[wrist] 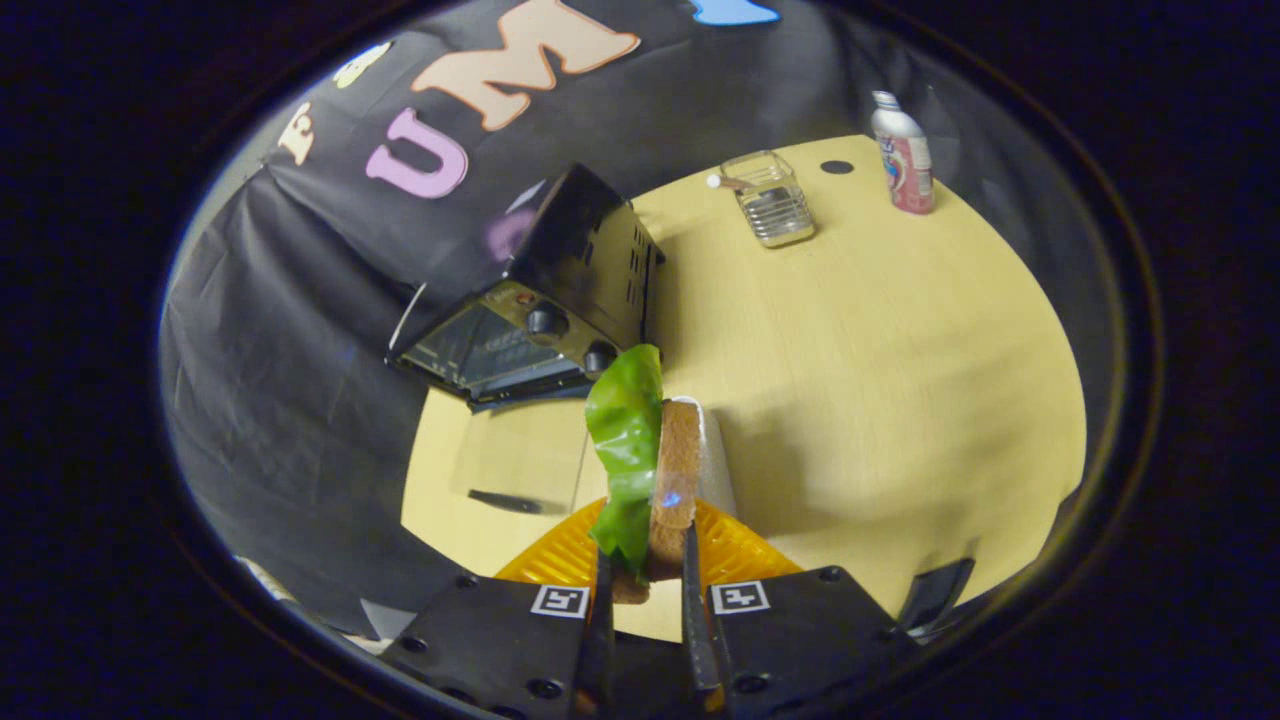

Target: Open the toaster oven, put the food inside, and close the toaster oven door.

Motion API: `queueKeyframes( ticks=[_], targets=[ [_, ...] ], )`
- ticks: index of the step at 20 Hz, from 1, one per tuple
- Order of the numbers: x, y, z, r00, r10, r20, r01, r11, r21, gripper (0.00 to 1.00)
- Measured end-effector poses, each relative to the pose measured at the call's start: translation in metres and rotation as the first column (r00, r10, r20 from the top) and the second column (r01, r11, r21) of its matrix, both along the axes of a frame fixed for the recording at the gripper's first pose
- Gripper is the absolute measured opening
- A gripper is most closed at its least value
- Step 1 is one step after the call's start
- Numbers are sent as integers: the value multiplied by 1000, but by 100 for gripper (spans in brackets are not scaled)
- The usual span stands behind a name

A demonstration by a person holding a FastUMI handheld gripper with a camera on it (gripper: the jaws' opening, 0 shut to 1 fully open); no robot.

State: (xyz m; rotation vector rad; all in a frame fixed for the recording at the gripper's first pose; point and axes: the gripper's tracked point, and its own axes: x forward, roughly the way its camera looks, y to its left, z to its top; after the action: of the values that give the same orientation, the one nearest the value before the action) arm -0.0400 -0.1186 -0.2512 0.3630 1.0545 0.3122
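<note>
Toaster oven [540, 300] stands door-down beyond the claw [645, 580] — clamped on the sandwich [655, 460] — glass container [770, 200] farther off.

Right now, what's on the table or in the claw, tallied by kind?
Appliances: 1, the toaster oven, door open.
Food: 1, the sandwich, held in the claw.
Containers: 2, glass jar and bottle.
Plates: 1, the orange plate under the sandwich.
Total: 5.
</note>
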Motion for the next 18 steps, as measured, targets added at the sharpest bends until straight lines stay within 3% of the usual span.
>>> queueKeyframes(
  ticks=[6,10,14,18],
  targets=[
    [-16,88,9,992,-129,4,127,981,144,30],
    [-10,167,-5,972,-234,-35,234,929,286,30],
    [14,224,-11,959,-284,-9,267,891,368,30],
    [42,272,-20,936,-350,-21,320,829,459,30]
  ],
)
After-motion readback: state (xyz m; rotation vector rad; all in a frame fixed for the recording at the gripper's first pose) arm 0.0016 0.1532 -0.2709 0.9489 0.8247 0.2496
